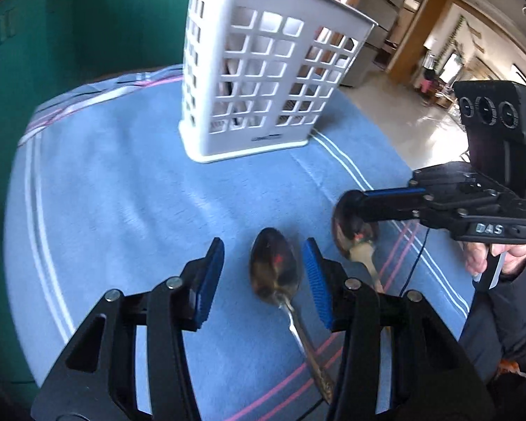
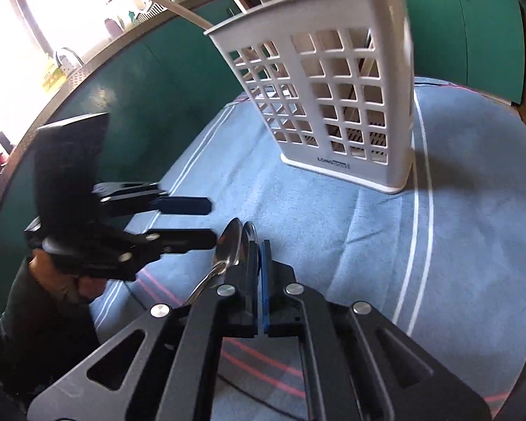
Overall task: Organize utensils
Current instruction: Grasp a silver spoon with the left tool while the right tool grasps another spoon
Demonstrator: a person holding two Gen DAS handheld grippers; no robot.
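Observation:
Two metal spoons are on a blue striped cloth point(image 1: 122, 193) in front of a white slotted utensil caddy point(image 1: 263, 80) point(image 2: 333, 105). One spoon point(image 1: 275, 266) point(image 2: 229, 244) lies on the cloth with its bowl between the blue pads of my left gripper point(image 1: 264, 245) point(image 2: 210, 222). That gripper is open; the bowl is close to its right pad and well clear of the left one. My right gripper point(image 2: 258, 244) point(image 1: 350, 200) is shut on the bowl of the second spoon point(image 1: 350, 235) point(image 2: 250, 231), just right of the first. Both handles trail back toward me.
Some utensil handles stand inside the caddy. A thin black cable point(image 1: 417, 256) point(image 2: 242, 389) runs over the cloth's near edge. Green cabinets point(image 1: 52, 35) stand behind the table, with a counter point(image 2: 87, 66) above them. A person's hands point(image 1: 480, 259) point(image 2: 52, 270) hold both grippers.

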